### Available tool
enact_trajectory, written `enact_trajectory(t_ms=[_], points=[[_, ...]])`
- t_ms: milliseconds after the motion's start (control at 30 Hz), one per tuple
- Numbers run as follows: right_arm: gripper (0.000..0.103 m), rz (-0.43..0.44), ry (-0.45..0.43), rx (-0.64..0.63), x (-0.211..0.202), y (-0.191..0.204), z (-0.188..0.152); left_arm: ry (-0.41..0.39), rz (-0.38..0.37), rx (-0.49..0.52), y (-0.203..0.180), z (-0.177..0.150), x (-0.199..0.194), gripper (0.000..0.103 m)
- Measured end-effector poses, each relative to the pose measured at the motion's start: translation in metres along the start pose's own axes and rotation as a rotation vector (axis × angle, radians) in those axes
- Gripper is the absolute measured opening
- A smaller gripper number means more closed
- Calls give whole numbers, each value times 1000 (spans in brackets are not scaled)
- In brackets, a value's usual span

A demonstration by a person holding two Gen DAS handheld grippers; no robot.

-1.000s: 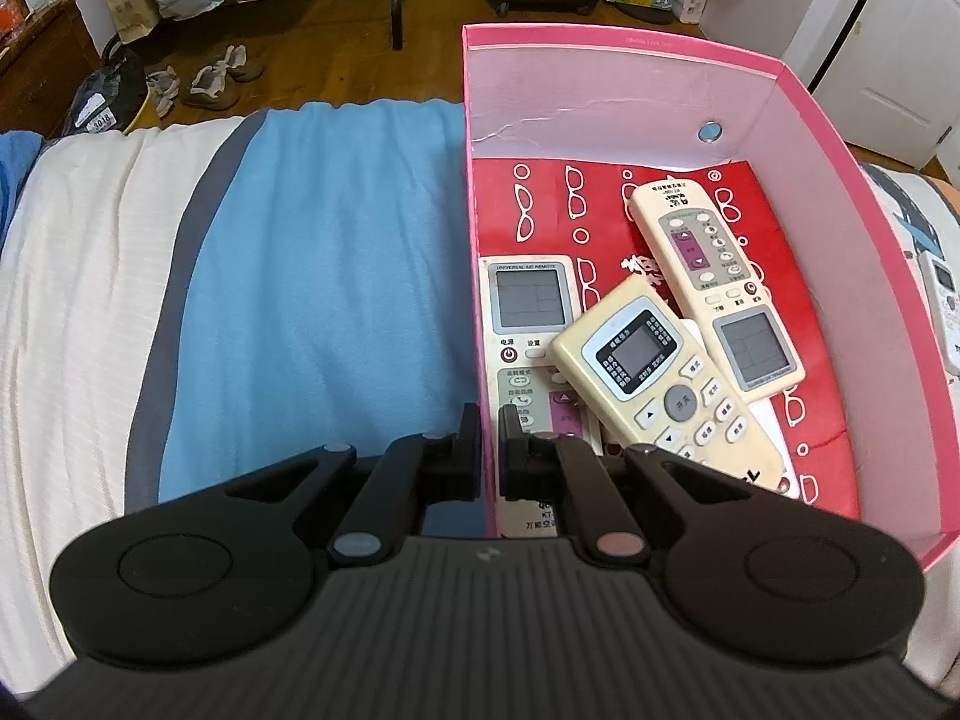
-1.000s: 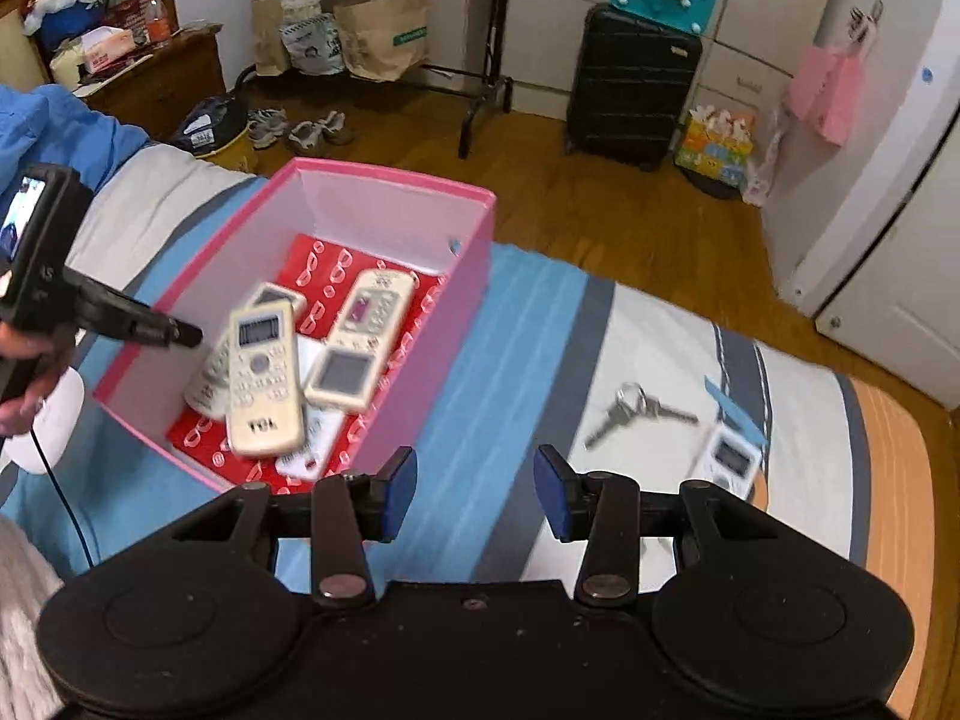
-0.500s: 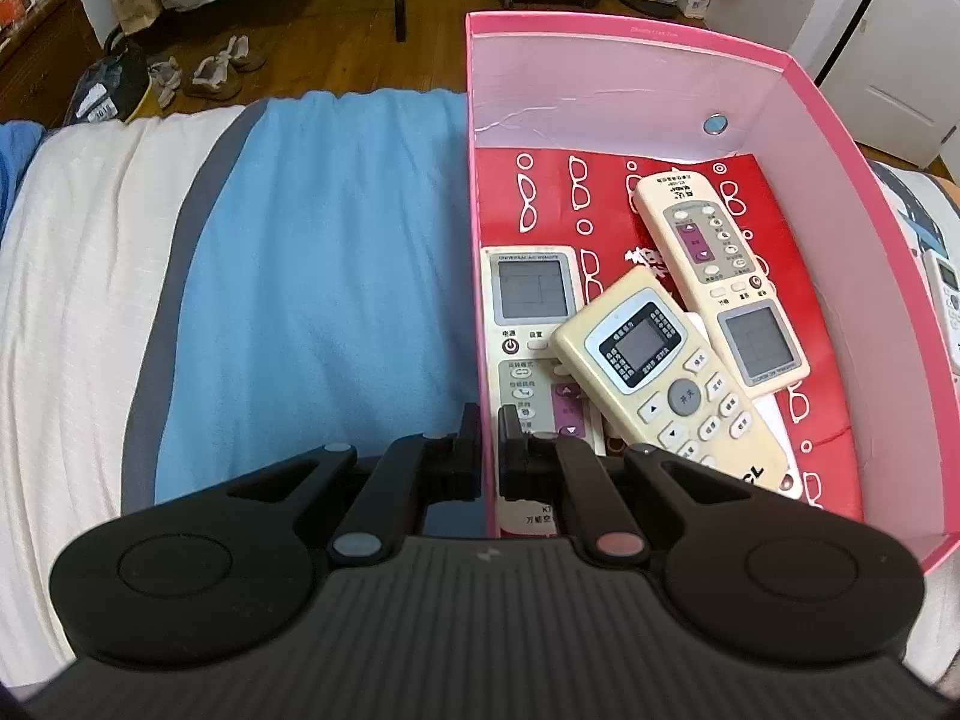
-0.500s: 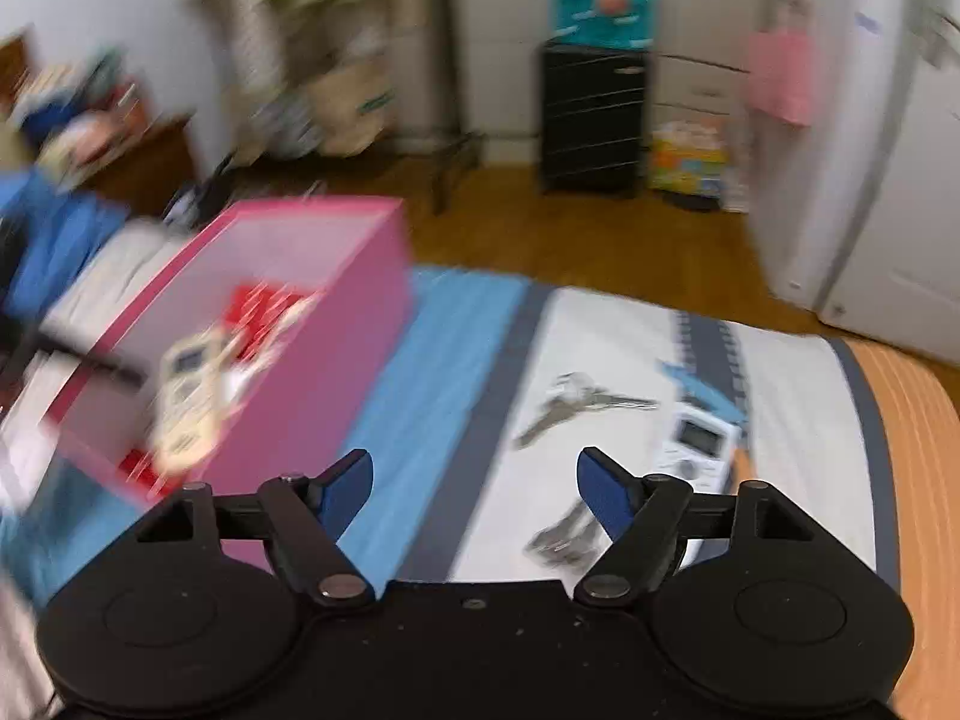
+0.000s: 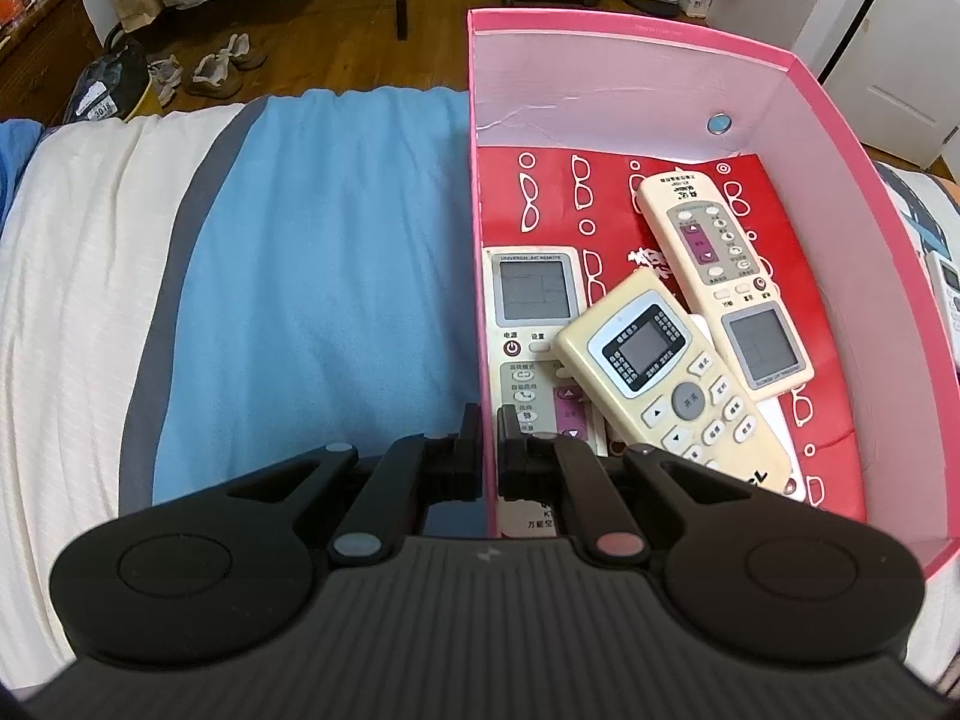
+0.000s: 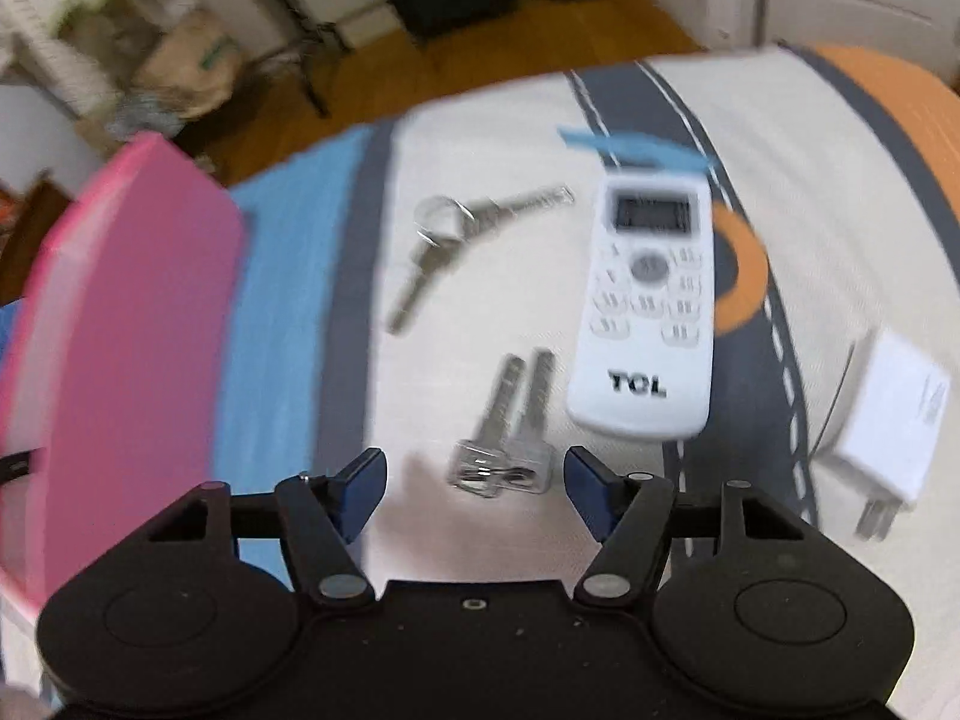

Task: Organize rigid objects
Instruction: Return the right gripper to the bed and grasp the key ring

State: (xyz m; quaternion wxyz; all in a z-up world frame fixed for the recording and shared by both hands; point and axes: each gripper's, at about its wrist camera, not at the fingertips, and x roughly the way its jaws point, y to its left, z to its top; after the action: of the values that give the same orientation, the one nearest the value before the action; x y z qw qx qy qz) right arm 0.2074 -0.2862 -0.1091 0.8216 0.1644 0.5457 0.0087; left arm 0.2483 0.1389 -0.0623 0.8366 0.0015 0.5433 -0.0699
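A pink box (image 5: 600, 84) sits on the bed and holds several remotes, among them a cream one (image 5: 666, 384) on top. My left gripper (image 5: 489, 450) is shut on the box's near-left wall. In the right wrist view my right gripper (image 6: 474, 480) is open and empty, just above a pair of keys (image 6: 510, 438). A white TCL remote (image 6: 648, 300) lies just beyond to the right, and a second key bunch (image 6: 444, 240) further off. The pink box (image 6: 132, 312) is at the left.
A white charger plug (image 6: 894, 426) lies at the right on the striped bedspread (image 6: 480, 138). Beyond the bed's far edge are wooden floor, shoes (image 5: 210, 63), bags and a dark suitcase.
My right gripper swung right, away from the box, came down over the keys and TCL remote, and its jaws opened wider. My left gripper stayed shut on the box wall.
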Motion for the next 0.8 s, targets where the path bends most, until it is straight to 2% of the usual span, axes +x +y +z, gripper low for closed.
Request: enact_trajectory(t_ms=[33, 67, 100, 133, 167, 200, 267, 467, 633, 700, 800], points=[[71, -17, -24, 11, 5, 1, -3, -1, 2, 4, -1, 0, 0, 4], [66, -48, -56, -18, 6, 8, -3, -2, 4, 6, -1, 0, 0, 4], [57, -81, -68, -58, 6, 17, -5, -2, 2, 3, -1, 0, 0, 4], [36, -118, -79, -93, 5, 23, -7, -1, -1, -1, 0, 0, 0, 4], [28, -148, -83, -110, 5, 26, -9, -1, -2, -3, 0, 1, -1, 4], [28, -155, -85, -82, 2, 25, -9, -3, -3, -4, 0, 0, -1, 4], [28, -111, -86, 7, -8, 12, -8, -6, -3, -3, 1, 0, -3, 4], [28, 14, -118, 99, -30, 0, -6, -5, -3, -7, 1, 0, -3, 4], [28, 93, -130, 105, -34, 7, -7, -1, -3, -11, 2, -1, -2, 3], [28, 107, -132, 98, -39, 11, -10, -13, 3, -16, 2, -1, -2, 3], [28, 119, -139, 73, -49, 17, -14, 9, 4, -29, 2, -1, 3, 3]])
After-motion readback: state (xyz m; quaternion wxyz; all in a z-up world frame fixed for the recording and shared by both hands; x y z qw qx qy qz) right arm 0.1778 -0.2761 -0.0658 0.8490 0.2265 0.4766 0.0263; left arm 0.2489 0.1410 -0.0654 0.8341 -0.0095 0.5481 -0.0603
